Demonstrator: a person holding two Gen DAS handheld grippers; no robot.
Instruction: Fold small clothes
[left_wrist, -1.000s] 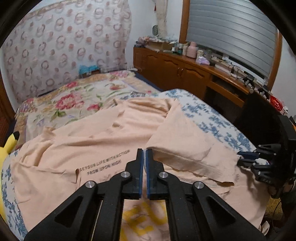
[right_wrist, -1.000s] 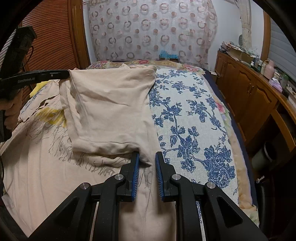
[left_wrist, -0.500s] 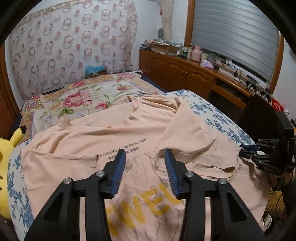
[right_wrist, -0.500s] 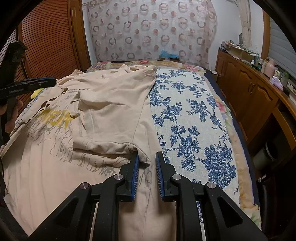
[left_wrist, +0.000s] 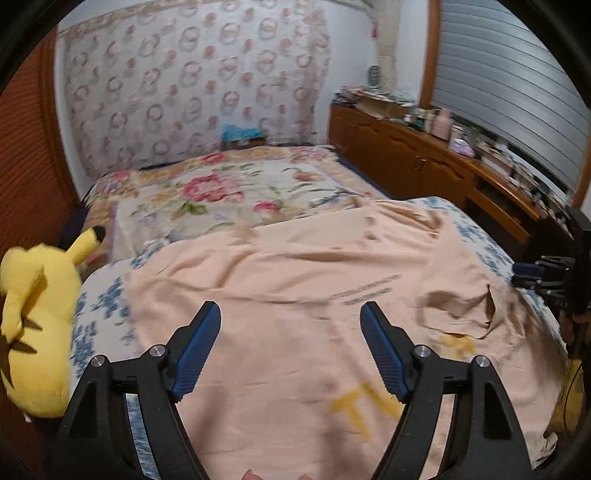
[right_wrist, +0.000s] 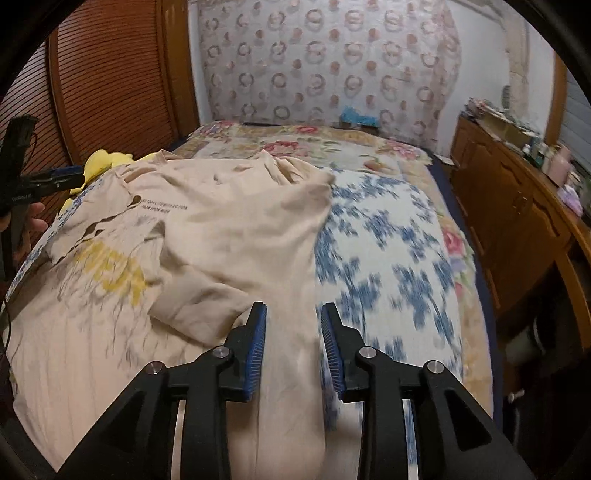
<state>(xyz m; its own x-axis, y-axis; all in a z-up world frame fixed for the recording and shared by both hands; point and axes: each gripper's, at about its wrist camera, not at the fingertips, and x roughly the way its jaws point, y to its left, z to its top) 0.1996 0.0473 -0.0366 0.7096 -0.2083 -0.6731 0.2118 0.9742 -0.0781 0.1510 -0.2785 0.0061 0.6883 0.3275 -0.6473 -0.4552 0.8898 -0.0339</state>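
Observation:
A peach T-shirt (left_wrist: 295, 295) with yellow letters lies front up on the bed, its one side folded in over the middle (right_wrist: 236, 236). My left gripper (left_wrist: 290, 314) hovers over the shirt's unfolded half, its jaws opening wide with nothing between them. It also shows at the left edge of the right wrist view, left gripper (right_wrist: 55, 177). My right gripper (right_wrist: 293, 310) is at the shirt's folded edge near the hem. Its jaws are opening, and the cloth lies below and between the pads without being pinched. The right gripper (left_wrist: 532, 277) shows at the far right.
The bed carries a blue-flowered cover (right_wrist: 388, 258) and a pink-flowered one (left_wrist: 221, 188) further back. A yellow plush toy (left_wrist: 33, 325) lies at the bed's left edge. A wooden cabinet (left_wrist: 424, 162) with clutter on top runs along the right wall.
My left gripper let go of the folded-over side, opened wide and swung left across the shirt. The fold now lies flat. My right gripper's jaws parted off the hem and it drew back slightly.

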